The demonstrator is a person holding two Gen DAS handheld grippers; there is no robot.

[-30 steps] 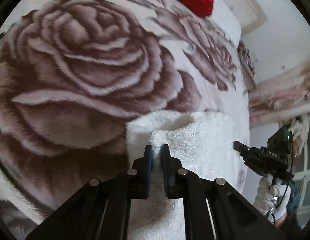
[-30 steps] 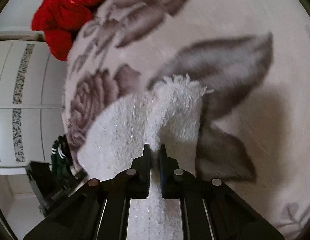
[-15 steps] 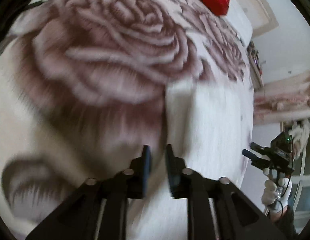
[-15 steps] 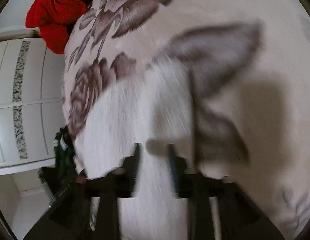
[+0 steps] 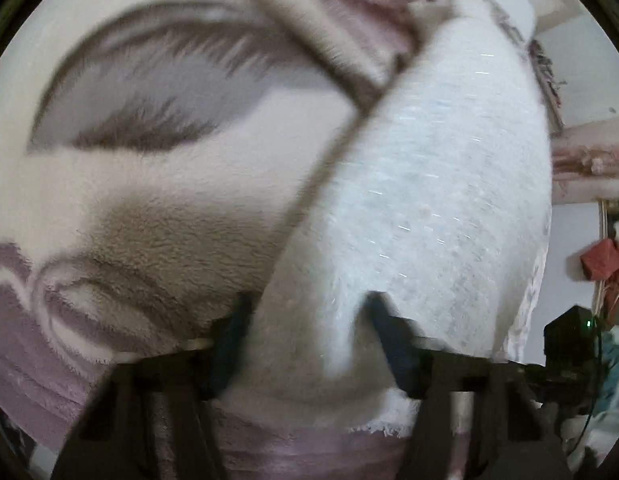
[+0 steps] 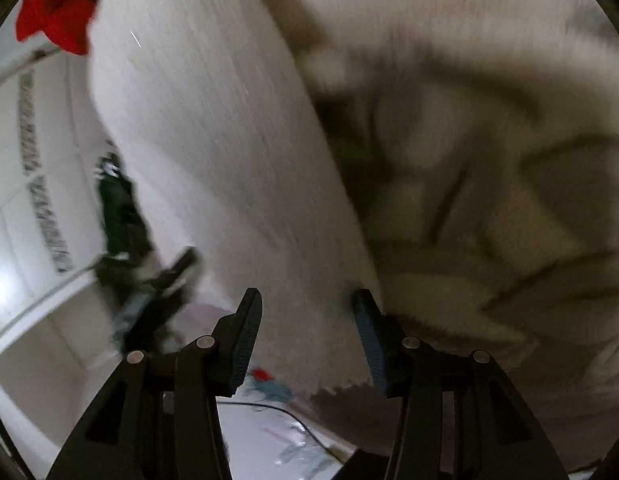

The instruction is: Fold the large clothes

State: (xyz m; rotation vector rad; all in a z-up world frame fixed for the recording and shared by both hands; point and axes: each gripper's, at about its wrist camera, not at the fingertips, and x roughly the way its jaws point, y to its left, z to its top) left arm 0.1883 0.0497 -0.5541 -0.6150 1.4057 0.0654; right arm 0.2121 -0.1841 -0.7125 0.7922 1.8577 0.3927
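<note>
A white fluffy garment (image 5: 429, 160) lies stretched out on a rose-patterned plush blanket (image 5: 169, 200). My left gripper (image 5: 309, 328) points steeply down over the garment's near hem. Its jaws stand apart and are closing, with the white cloth between them and no clear pinch. In the right wrist view the same garment (image 6: 213, 140) runs away from my right gripper (image 6: 307, 316). That gripper's jaws are also apart and closing, straddling the fringed near hem. Both views are blurred by motion.
A red cloth (image 6: 57, 12) sits at the far end of the bed, on the blanket (image 6: 489, 160). The right gripper's body (image 5: 569, 344) shows at the left view's lower right, past the bed edge. White cupboard doors (image 6: 25, 200) and floor lie left of the bed.
Both grippers let go of the garment's folded far edge, opened, and swept back along the garment to its near hem. The garment now lies flat and lengthwise ahead of them.
</note>
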